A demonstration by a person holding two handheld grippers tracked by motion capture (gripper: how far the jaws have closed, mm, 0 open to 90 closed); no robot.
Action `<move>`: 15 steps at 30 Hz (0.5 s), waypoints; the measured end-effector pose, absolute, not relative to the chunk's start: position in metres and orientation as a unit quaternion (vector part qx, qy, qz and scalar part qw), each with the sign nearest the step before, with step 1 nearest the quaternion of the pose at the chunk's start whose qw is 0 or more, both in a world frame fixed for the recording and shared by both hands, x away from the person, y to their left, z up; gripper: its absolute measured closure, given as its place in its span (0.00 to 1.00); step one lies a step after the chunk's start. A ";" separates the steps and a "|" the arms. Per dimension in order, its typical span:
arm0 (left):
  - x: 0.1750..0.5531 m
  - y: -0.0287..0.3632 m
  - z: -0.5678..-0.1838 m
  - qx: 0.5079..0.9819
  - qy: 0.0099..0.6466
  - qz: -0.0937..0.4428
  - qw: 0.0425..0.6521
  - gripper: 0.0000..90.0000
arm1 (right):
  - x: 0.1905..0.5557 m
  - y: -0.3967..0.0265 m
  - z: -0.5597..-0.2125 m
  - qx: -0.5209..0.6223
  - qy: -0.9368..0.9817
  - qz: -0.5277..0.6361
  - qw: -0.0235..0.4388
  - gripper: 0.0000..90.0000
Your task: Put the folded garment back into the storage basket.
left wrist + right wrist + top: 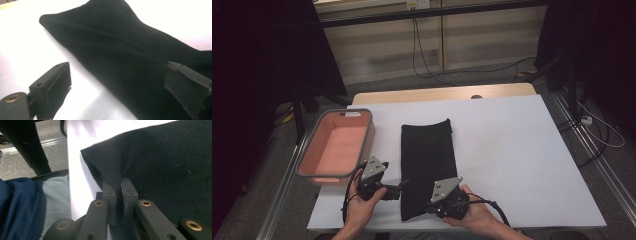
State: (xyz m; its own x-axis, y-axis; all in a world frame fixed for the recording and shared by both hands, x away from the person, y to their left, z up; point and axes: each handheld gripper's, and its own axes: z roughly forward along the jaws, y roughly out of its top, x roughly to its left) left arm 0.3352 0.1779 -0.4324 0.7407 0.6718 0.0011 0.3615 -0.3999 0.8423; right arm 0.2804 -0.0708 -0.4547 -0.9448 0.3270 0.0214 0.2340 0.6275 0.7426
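A black cloth (427, 167), folded into a long strip, lies flat on the white table cover (512, 160), its length running from the near edge toward the middle of the table. Its near end sits between the 2 hands.

The right gripper (432, 210) has its jaws pinched almost together on the near right edge of the cloth; in the right gripper view the fabric (150, 165) puckers into a small ridge where the 2 pads clamp it, so this side is gripped. The left gripper (401, 189) sits at the cloth's near left edge with its jaws spread wide; in the left gripper view one pad is over the white cover and the other over the cloth (120, 65), neither pressing on it. It has hold of nothing.

By the look of it, the work is a further fold or a lift of the cloth, and it is only beginning: 1 corner is caught, the other not yet, and the far end lies undisturbed. The left jaws need to close on their edge before both hands can raise the near end evenly.

To the left, just beside the cloth, stands a pink bin (314, 170) with a grey rim, nothing visible inside it. It is close to the left hand (362, 205) and could crowd a wide sweep on that side. The rest of the cover is bare, and cables run across the floor beyond the table.
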 end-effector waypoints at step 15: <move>0.360 0.165 -0.426 0.812 0.333 0.159 0.453 0.11 | 0.273 -0.070 -0.452 0.135 0.898 0.416 0.044 0.94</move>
